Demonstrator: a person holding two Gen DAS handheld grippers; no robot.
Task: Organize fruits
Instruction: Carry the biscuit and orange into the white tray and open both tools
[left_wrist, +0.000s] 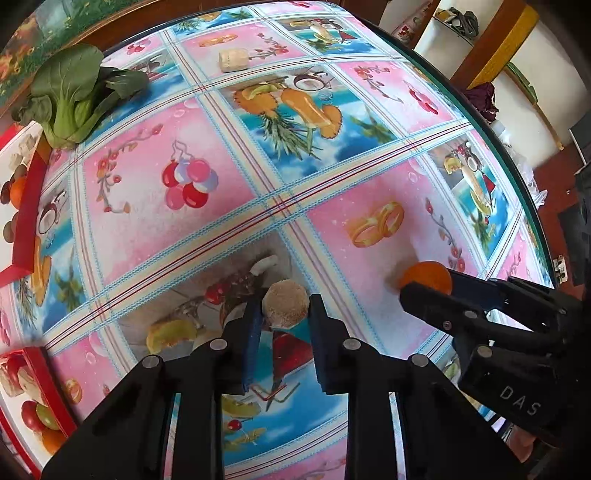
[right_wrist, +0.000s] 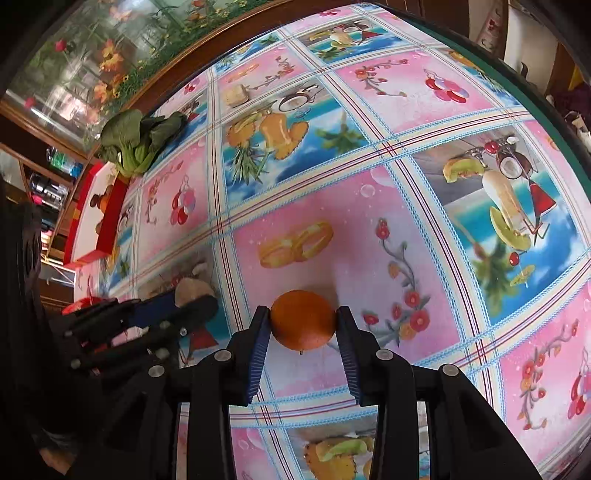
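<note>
Where grippers meet fruit: bok choy (left_wrist: 70, 94) and red box (left_wrist: 27, 218), well apart.

Black plastic grippers (left_wrist: 285, 314), blue ribbed jaws, silver round pivot pins, seemingly "DAS" lettering on one housing

text: "DAS" | on: black body of the right tongs (left_wrist: 424, 291) (left wrist view) | other readable text: none

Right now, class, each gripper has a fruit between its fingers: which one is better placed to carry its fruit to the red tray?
Left, probably. The left gripper is shut on the brown fruit, and the red tray lies on its side of the table. The right gripper clamps the orange farther away.
</note>
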